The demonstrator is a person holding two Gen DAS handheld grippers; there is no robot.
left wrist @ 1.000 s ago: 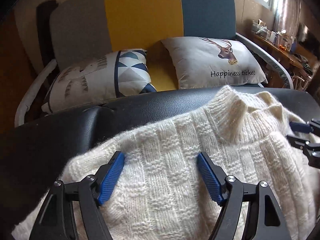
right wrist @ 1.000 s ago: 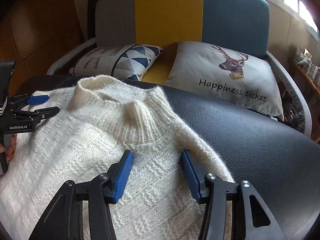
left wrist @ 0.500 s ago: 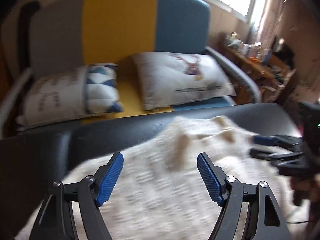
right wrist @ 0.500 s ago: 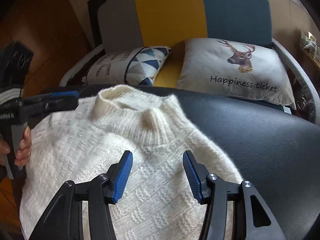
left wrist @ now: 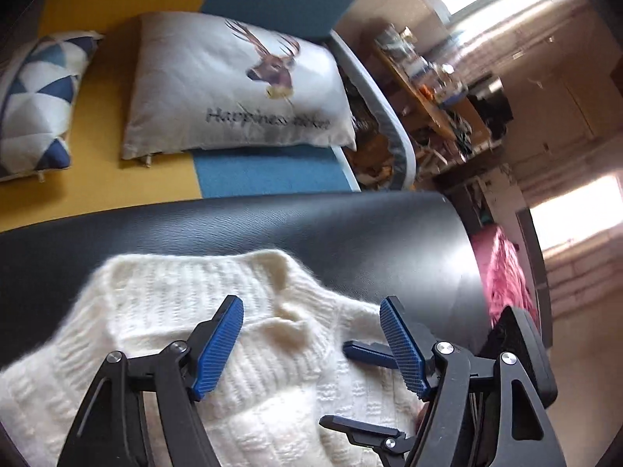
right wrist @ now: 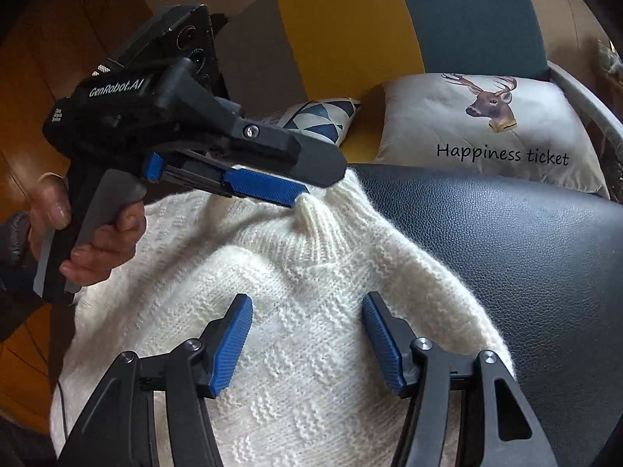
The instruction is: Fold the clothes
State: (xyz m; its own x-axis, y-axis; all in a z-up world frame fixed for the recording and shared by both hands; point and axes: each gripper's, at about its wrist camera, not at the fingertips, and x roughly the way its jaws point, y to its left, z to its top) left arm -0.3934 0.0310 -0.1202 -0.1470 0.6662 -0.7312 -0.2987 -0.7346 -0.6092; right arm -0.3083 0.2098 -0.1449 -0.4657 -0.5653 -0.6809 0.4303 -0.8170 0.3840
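Note:
A cream knit sweater (left wrist: 155, 311) (right wrist: 311, 272) lies on the black leather surface (right wrist: 506, 253), collar toward the sofa. My left gripper (left wrist: 311, 311) hovers over the ribbed collar (left wrist: 241, 272), jaws wide but closing; the collar lies between the pads, which do not press it. From the right wrist view, the left gripper (right wrist: 317, 186) points across the collar, held by a hand (right wrist: 97, 241). My right gripper (right wrist: 307, 303) sits over the sweater's right shoulder, jaws opening, nothing pinched. Its fingers (left wrist: 370, 350) show beside the left gripper.
Behind the leather surface stands a yellow and blue sofa (right wrist: 342, 19) with a deer pillow (right wrist: 486, 124) and a triangle-pattern pillow (left wrist: 35, 105). A cluttered desk (left wrist: 428, 78) and pink fabric (left wrist: 502, 272) lie to the right.
The left gripper swung right across the sweater to the collar and tipped downward, ending close to the right gripper. The right gripper's jaws stand wider than before.

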